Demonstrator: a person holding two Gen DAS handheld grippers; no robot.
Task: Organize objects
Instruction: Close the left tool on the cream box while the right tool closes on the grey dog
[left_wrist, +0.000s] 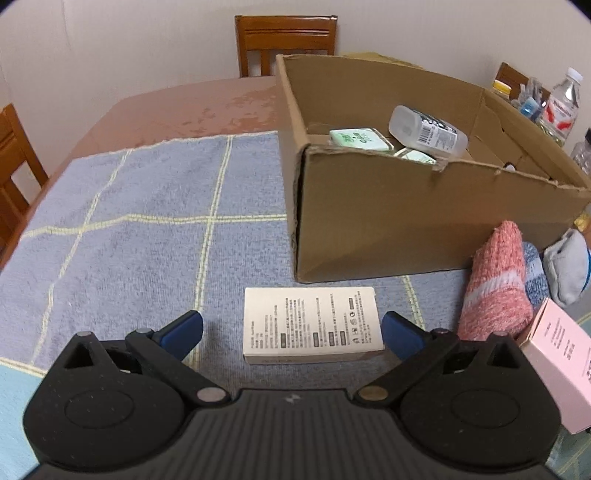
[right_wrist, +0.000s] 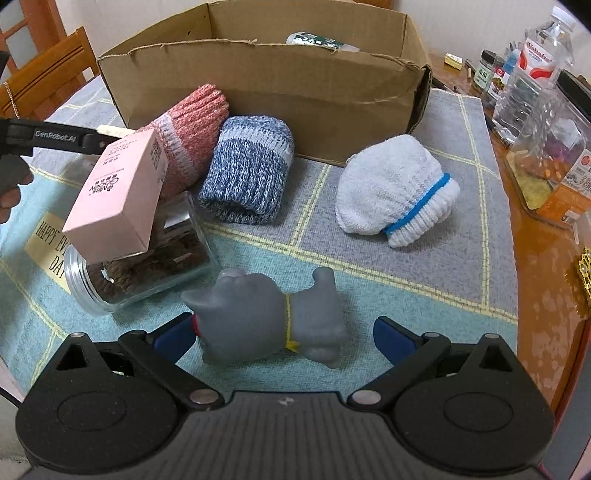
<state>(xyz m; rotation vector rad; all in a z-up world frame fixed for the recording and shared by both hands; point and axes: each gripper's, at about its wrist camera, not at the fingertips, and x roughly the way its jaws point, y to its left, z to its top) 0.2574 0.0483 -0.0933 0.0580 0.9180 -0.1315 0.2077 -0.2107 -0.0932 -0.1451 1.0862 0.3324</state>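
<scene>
In the left wrist view my left gripper (left_wrist: 291, 332) is open over the blue checked towel. A white printed box (left_wrist: 312, 325) lies flat between its blue fingertips (left_wrist: 184, 328). Just beyond stands a brown cardboard box (left_wrist: 406, 221) holding green packets (left_wrist: 358, 138) and a clear bottle (left_wrist: 428, 131). My right gripper (right_wrist: 284, 334) is open around a grey rubber animal toy (right_wrist: 266, 317) lying on its side. Farther off, a pink carton (right_wrist: 118, 195) leans on a tipped glass jar (right_wrist: 147, 266). Pink (right_wrist: 192, 125), blue (right_wrist: 247, 173) and white (right_wrist: 395, 192) rolled socks lie before the cardboard box (right_wrist: 295, 92).
Plastic bottles (right_wrist: 539, 62) and clear containers (right_wrist: 546, 147) crowd the wooden table edge on the right. Wooden chairs (left_wrist: 284, 40) stand behind the table. A hand (right_wrist: 11, 199) holding the other gripper's black body shows at the left edge of the right wrist view.
</scene>
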